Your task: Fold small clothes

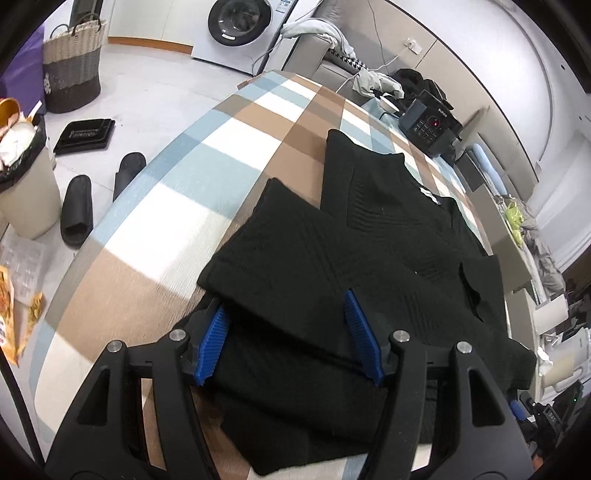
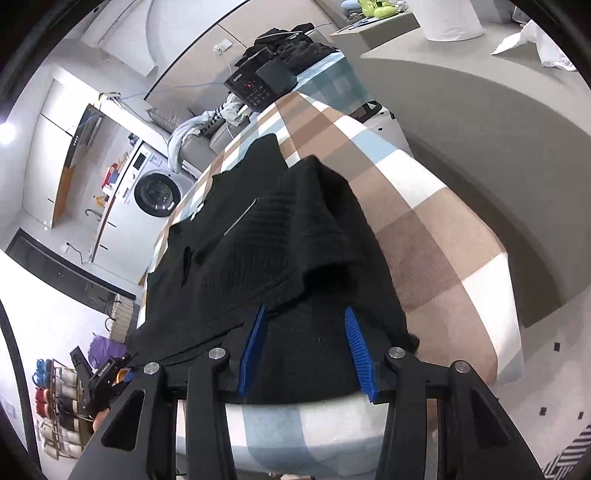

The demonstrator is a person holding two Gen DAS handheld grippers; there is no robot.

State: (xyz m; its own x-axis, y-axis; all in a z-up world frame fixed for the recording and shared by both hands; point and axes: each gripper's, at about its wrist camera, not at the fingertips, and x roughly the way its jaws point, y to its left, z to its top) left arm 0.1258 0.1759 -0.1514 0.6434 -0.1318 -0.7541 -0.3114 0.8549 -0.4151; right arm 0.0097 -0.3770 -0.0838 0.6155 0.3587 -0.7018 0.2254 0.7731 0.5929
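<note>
From the left wrist camera, a black ribbed knit sweater lies spread on a table covered with a brown, blue and white checked cloth. One sleeve is folded in across the body, its cuff pointing to the far left. The left gripper sits at the near hem with its blue ribbed fingers spread wide, a fold of the knit lying between them but not pinched. At the far right of the table stands a dark blue appliance with a keypad and a red light. On the floor to the left are a pair of black slippers, a woven two-tone laundry basket and a beige waste bin; a white front-loading washing machine stands at the far wall.

From the right wrist camera, the sweater runs away along the table, a raised fold of it bunched near the right edge. The right gripper rests at the near hem, its blue fingers apart with fabric lying between them, unclamped. The left gripper shows at the near left, by the sweater's corner.
</note>
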